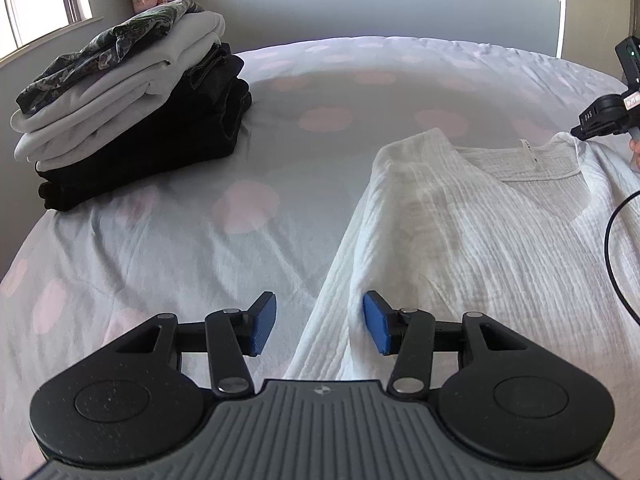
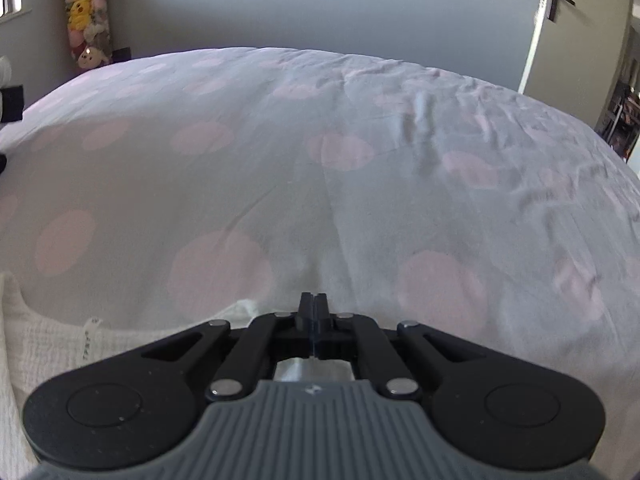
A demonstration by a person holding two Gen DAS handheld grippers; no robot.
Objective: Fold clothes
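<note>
**White crinkled top on the spotted bed, both grippers at its edges**

We are holding the left gripper (image 1: 320, 322) low over the pale grey bedsheet with faded pink dots (image 1: 192, 248), its blue ribbed pads (image 1: 264, 322) standing wide apart with nothing between them. The folded left edge of the white crinkled cotton top (image 1: 472, 240) is running up between the two pads, the right pad lying just beside the cloth; we cannot tell whether it is touching.

The top is lying spread on the right half of the bed, neckline away from us, a small white label showing at the collar (image 1: 526, 150).

We are keeping the right gripper (image 2: 314, 300) at the far right corner of the garment's shoulder. Its black jaws are pressed fully together; in the right wrist view the white fabric (image 2: 100, 344) is showing beside and beneath the linkage, but whether cloth is pinched between the tips cannot be told. In the left wrist view the same gripper (image 1: 580, 132) is sitting at the shoulder edge, a fingertip (image 1: 634, 146) of the person visible behind it.

Also present:
- a stack of folded clothes (image 1: 132, 120), black at the base, pale grey above, a dark patterned piece on top, sitting at the far left of the bed, well apart from the top
- a hanging column of plush toys (image 2: 86, 20) in the corner
- a black cable (image 1: 612, 240) looping over the top's right side
</note>
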